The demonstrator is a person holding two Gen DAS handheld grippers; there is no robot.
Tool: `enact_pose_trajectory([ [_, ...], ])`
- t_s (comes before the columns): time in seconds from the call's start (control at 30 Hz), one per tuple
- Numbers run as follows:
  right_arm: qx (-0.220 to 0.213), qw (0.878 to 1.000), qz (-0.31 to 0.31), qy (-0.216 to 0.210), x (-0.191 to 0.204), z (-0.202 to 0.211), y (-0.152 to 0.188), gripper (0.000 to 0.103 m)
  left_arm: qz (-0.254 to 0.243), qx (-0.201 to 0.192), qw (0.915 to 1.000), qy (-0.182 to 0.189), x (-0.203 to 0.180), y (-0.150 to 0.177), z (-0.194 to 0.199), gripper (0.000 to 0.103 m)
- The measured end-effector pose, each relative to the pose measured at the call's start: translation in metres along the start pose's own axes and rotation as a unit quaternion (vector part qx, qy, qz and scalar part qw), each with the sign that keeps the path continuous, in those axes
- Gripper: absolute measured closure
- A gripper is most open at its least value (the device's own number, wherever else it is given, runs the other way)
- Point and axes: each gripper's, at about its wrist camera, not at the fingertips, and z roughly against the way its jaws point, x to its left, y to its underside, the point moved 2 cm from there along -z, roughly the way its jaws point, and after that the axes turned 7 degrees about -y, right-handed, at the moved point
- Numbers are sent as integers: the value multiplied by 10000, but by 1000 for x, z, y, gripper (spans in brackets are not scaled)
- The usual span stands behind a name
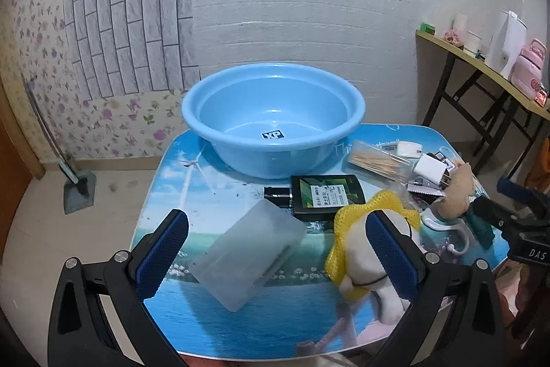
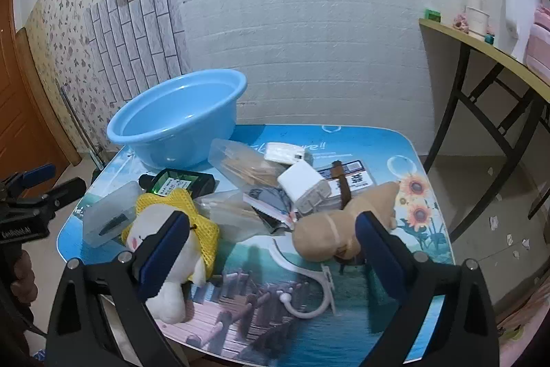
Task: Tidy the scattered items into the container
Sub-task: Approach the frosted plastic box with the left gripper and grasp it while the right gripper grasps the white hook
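Observation:
An empty light-blue basin (image 1: 273,121) (image 2: 178,119) stands at the far side of a small printed table (image 1: 192,315). Scattered items lie before it: a frosted plastic case (image 1: 249,255) (image 2: 110,215), a black-and-green box (image 1: 326,193) (image 2: 178,183), a toothpick box (image 1: 376,162) (image 2: 245,164), a white charger (image 1: 429,172) (image 2: 304,184), a white plush in yellow mesh (image 1: 364,250) (image 2: 175,236) and a tan plush (image 1: 453,191) (image 2: 340,226). My left gripper (image 1: 275,253) hangs open above the frosted case. My right gripper (image 2: 271,250) is open over the white hook (image 2: 309,284), apart from it.
A wooden side table (image 1: 481,64) (image 2: 488,50) with a white kettle and pink items stands at the right. A dustpan (image 1: 79,191) leans on the floral wall at left. A brown door (image 2: 20,112) is far left. Paper scraps dot the floor at right.

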Motion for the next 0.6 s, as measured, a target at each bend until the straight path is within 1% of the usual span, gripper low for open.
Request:
enact_pose_trajectory([
  [0.1, 57, 9999, -87, -64, -8, 0, 8, 4, -46, 47, 9999, 94, -3, 5, -3, 0],
  [0.2, 113, 9998, -145, -88, -16, -1, 16, 5, -87, 92, 9999, 88, -5, 12, -4, 0],
  [0.27, 153, 9997, -146, -84, -19, -1, 21, 8, -144, 166, 9997, 54, -7, 16, -8, 0],
  [0.37, 253, 9995, -154, -82, -25, -3, 30, 10, -185, 298, 9994, 38, -8, 22, -13, 0],
  [0.4, 293, 9994, -164, -91, -27, -3, 33, 11, -218, 325, 9992, -9, -7, 23, -14, 0],
  [0.47, 344, 9992, -163, -91, -29, -4, 38, 16, -260, 336, 9989, -188, -3, 26, -18, 0],
  [0.6, 448, 9988, -163, -66, -35, -5, 47, 20, -205, 457, 9978, -423, 12, 33, -27, 0],
])
